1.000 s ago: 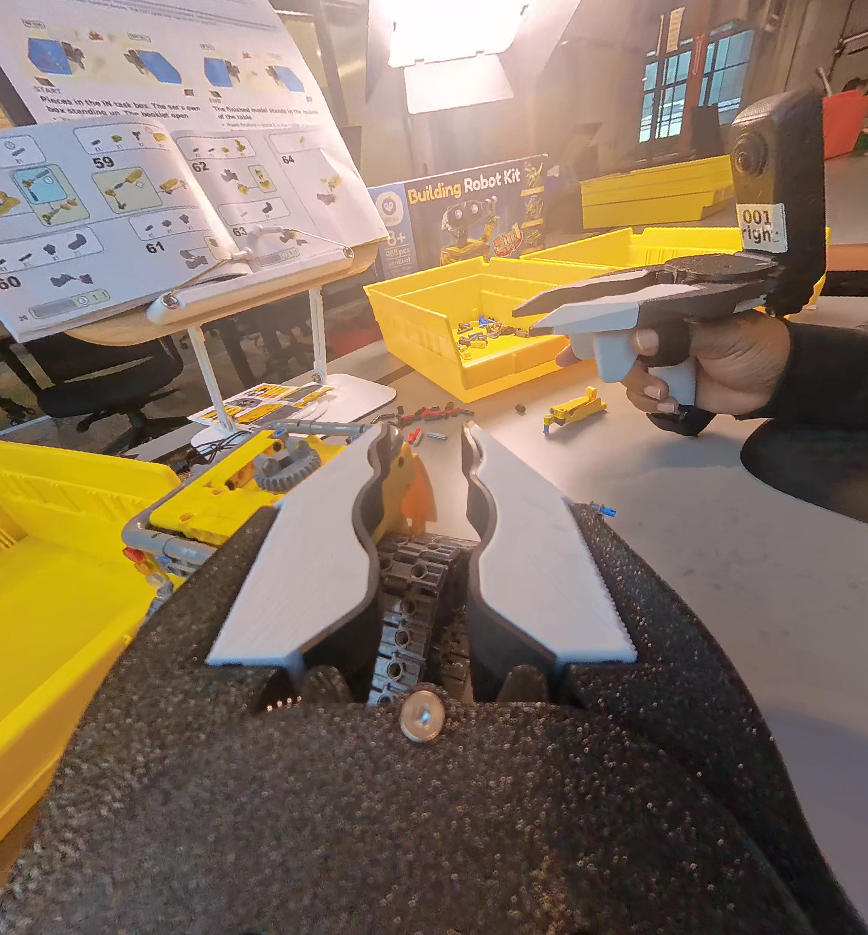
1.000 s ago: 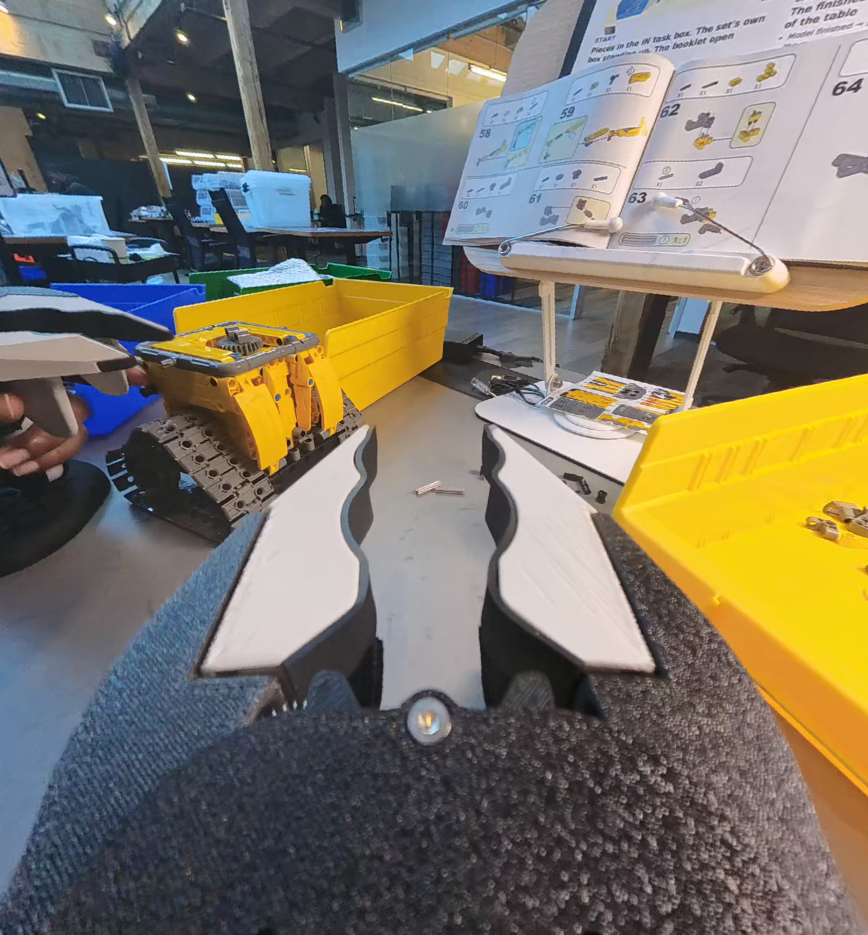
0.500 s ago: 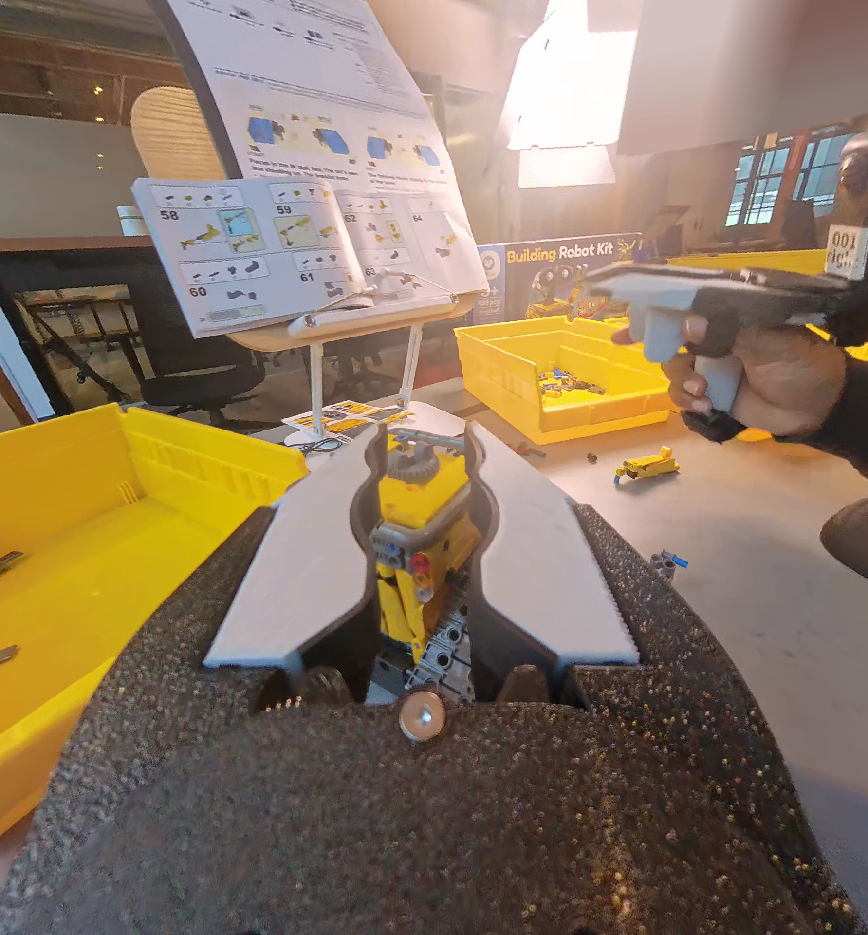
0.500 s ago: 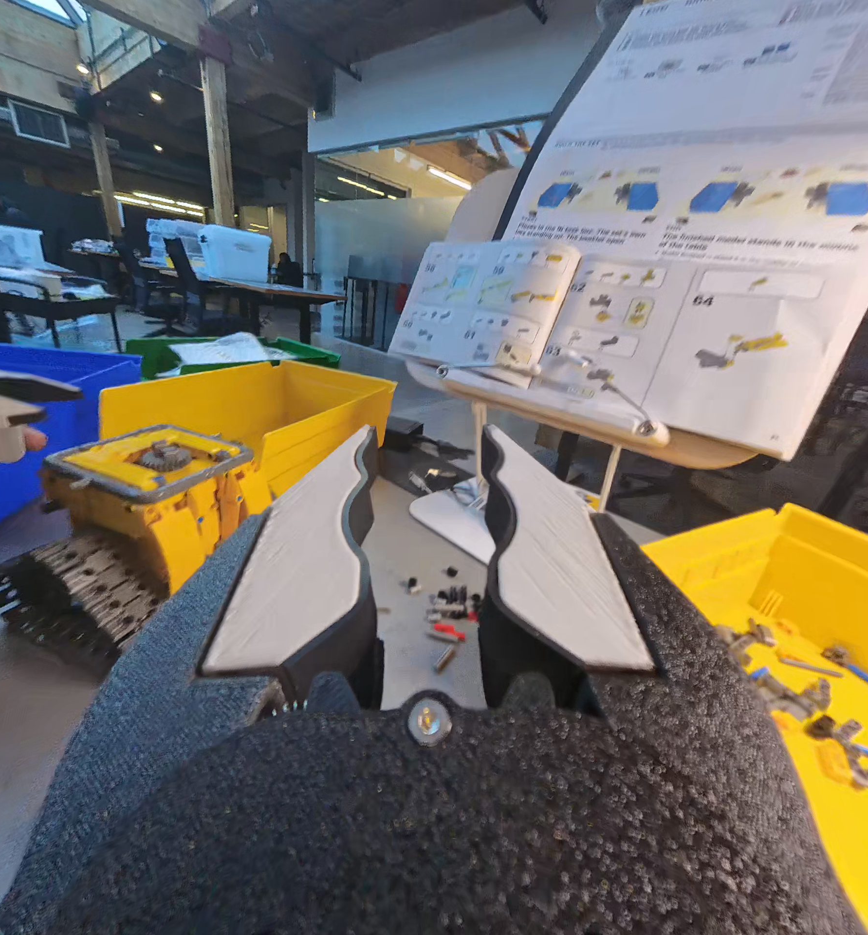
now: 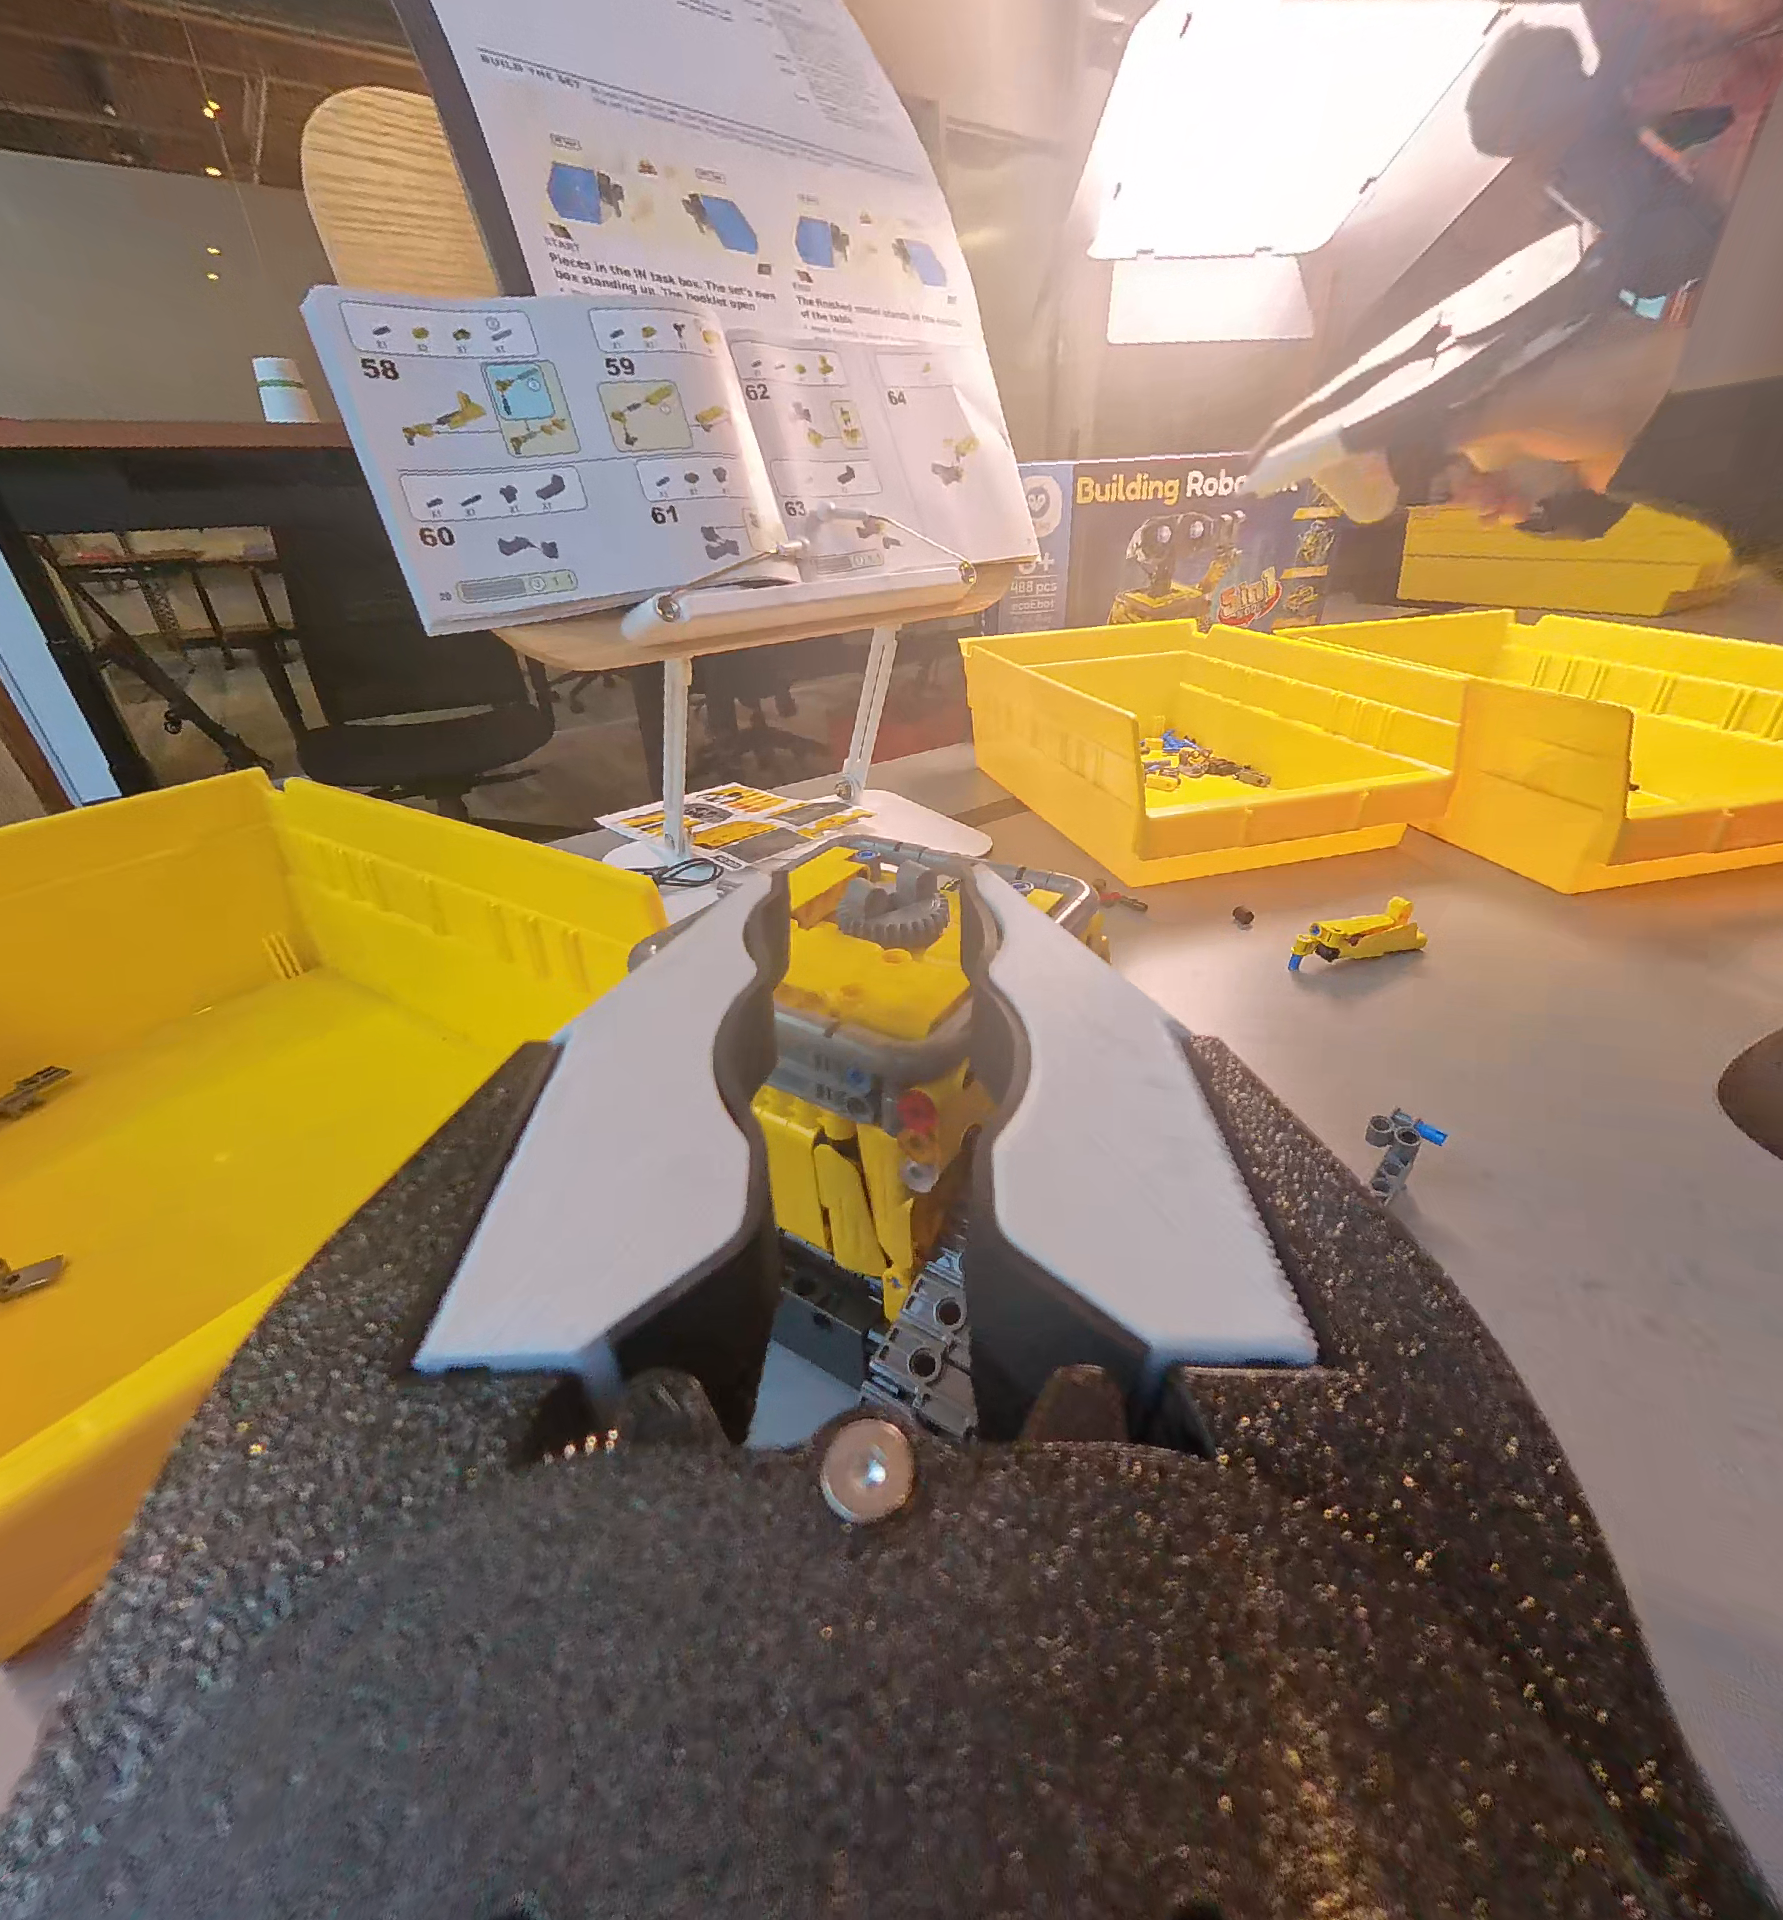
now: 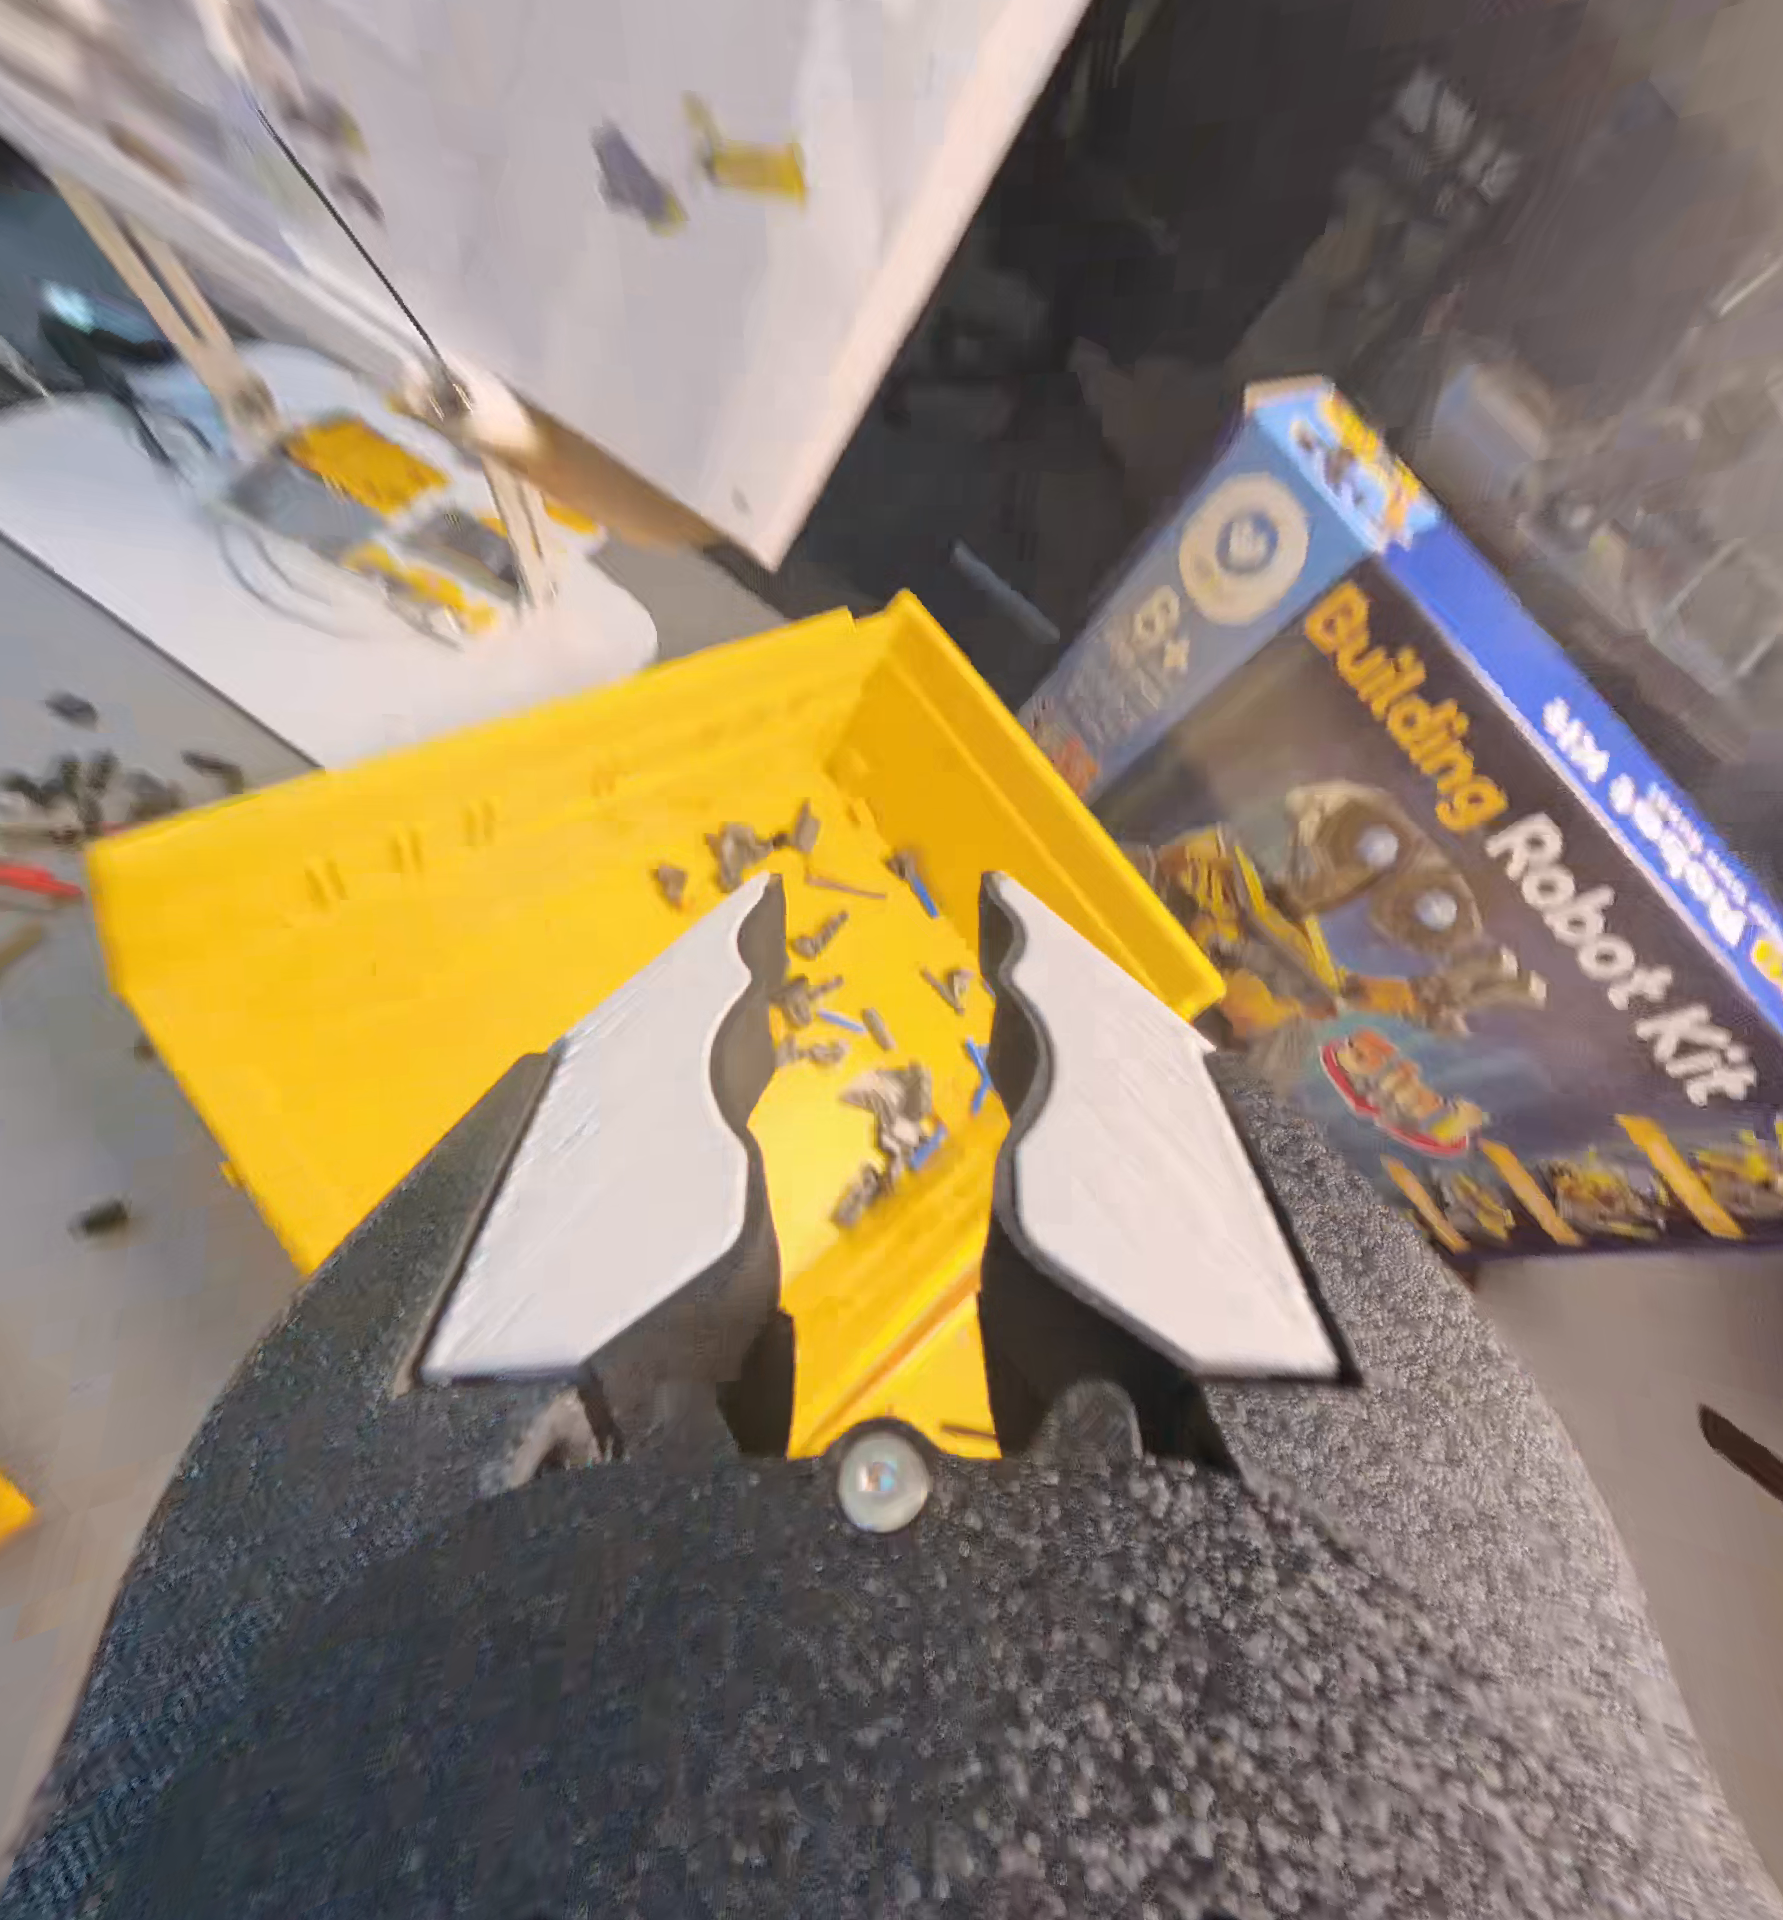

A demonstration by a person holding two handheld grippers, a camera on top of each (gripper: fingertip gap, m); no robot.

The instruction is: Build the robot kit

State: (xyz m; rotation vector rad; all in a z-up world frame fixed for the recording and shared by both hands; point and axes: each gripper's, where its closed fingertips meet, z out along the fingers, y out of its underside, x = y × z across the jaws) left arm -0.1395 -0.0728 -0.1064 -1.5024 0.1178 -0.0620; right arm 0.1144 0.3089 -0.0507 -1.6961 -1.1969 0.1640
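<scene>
Grey table (image 5: pixel 1593 1299), left claw (image 5: pixel 874 883) gripping yellow tracked model (image 5: pixel 871 1049), right claw (image 6: pixel 882 894) open above yellow bin (image 6: pixel 367 977)

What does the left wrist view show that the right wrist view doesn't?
Only the left: the left hand-held gripper straddling a yellow tracked model, and an open instruction booklet. Only the right: the right hand-held gripper, open, above small loose parts at close range. Both share the yellow parts bin and kit box.

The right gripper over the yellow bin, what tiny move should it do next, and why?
Probably dip lower. The right gripper hangs open and empty above small loose pieces in the yellow bin, touching none, while the left gripper holds the toy.
</scene>
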